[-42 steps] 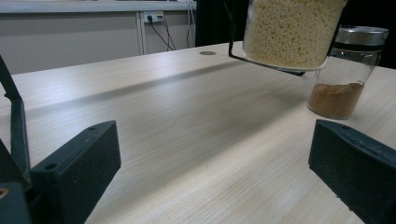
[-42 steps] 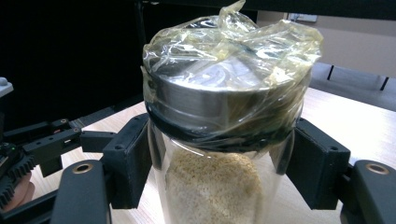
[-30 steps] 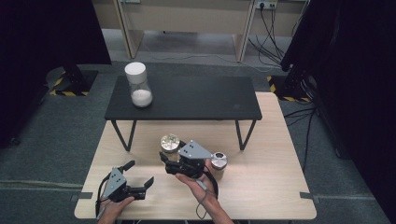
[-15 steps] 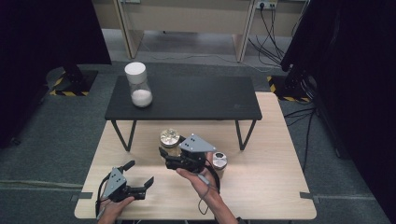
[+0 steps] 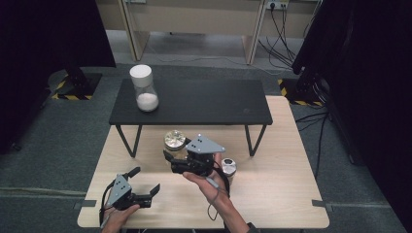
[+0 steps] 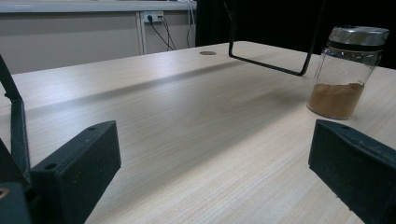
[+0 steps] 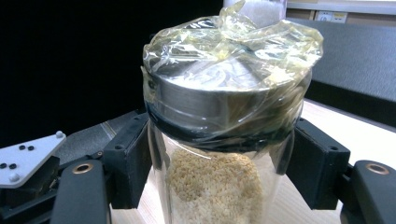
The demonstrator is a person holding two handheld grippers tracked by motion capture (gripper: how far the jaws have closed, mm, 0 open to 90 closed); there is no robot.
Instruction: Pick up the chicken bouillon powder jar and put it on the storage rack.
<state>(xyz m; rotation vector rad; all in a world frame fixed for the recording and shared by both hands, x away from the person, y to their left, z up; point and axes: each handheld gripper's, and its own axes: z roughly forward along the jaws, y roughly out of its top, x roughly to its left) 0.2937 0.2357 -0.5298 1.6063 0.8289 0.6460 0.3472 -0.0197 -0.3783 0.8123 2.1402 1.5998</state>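
Observation:
My right gripper (image 5: pixel 173 158) is shut on a glass jar of pale grains (image 5: pixel 175 141) in front of the black bench. In the right gripper view this jar (image 7: pixel 224 93) stands upright between the two pads (image 7: pixel 130 158), which press on the glass just under a metal lid wrapped in yellowish film. Its base hangs a little above the wooden table (image 5: pixel 272 194). My left gripper (image 5: pixel 145 180) rests low at the table's near left, jaws open with nothing between them. In the left gripper view (image 6: pixel 210 172) only bare wood lies between its jaws.
A small jar of brown powder (image 5: pixel 228 167) stands just right of my right hand; in the left gripper view this jar (image 6: pixel 348 70) is far right. A black low bench (image 5: pixel 194 102) spans the far table, with a white-lidded jar of white powder (image 5: pixel 144 87) on its left end.
My right gripper has risen a little with the grain jar held in it. My left gripper has stayed where it was.

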